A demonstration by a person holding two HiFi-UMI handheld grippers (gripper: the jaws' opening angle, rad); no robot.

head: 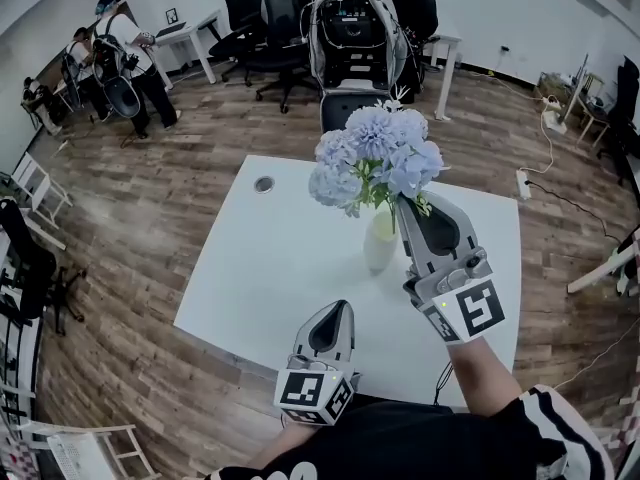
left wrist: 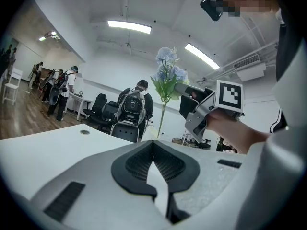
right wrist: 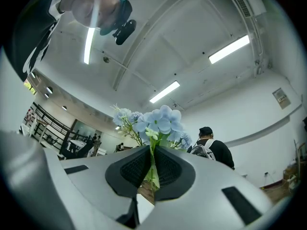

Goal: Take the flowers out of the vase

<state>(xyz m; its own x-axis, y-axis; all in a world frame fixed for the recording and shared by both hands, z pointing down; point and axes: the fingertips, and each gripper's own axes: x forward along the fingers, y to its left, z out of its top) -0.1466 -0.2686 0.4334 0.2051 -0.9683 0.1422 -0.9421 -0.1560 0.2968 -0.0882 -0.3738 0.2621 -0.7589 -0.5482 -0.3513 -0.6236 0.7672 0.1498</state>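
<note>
right gripper (head: 400, 204) is pinched shut on the stems of the flowers (head: 375, 158) just above the vase (head: 379, 243), stems upright w/ ends prob not out of the neck yet, so the pull's straight up; left gripper (head: 338, 310) closed & empty, further off.

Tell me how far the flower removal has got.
Done: right tool is shut on the flowers by their stems. In hand: the bunch, held above the vase. To do: stem ends appear to sit in its neck; pull them clear. Left tool is shut, empty.
</note>
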